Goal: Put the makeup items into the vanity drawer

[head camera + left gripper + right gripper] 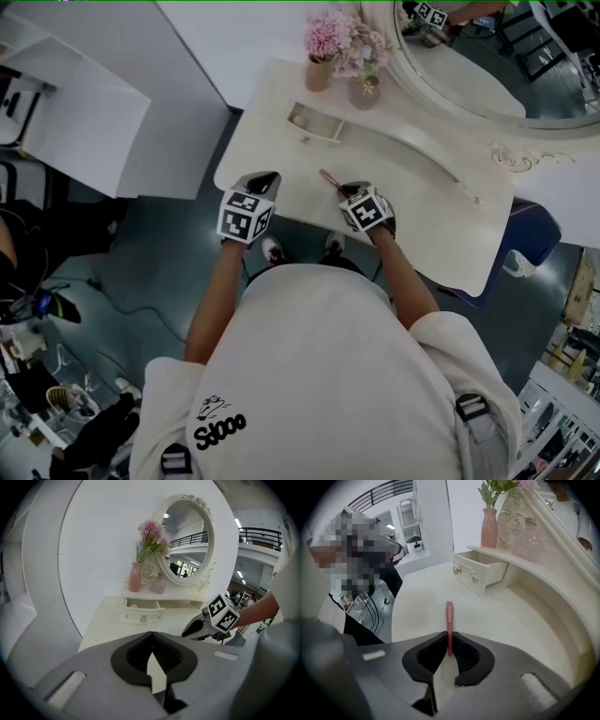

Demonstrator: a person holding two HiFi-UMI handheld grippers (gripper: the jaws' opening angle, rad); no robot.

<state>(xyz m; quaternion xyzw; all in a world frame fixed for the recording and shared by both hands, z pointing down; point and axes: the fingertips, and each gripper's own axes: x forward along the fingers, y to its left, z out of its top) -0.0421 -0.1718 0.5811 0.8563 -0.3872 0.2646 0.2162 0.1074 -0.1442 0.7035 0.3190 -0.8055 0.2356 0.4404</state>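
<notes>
On the tabletop [412, 225] no other loose makeup shows, so I judge the task to be either just begun or on its last item; nothing is plainly stowed yet. Toward the back left the drawer [480, 571] stands pulled open, with a pale shape inside that is too small to name. Beside it a pink vase [489, 527] holds flowers. The left claw [151, 637] is closed on nothing, near the front edge. The right claw [449, 641] pinches a thin pink stick [449, 616], well short of the drawer
</notes>
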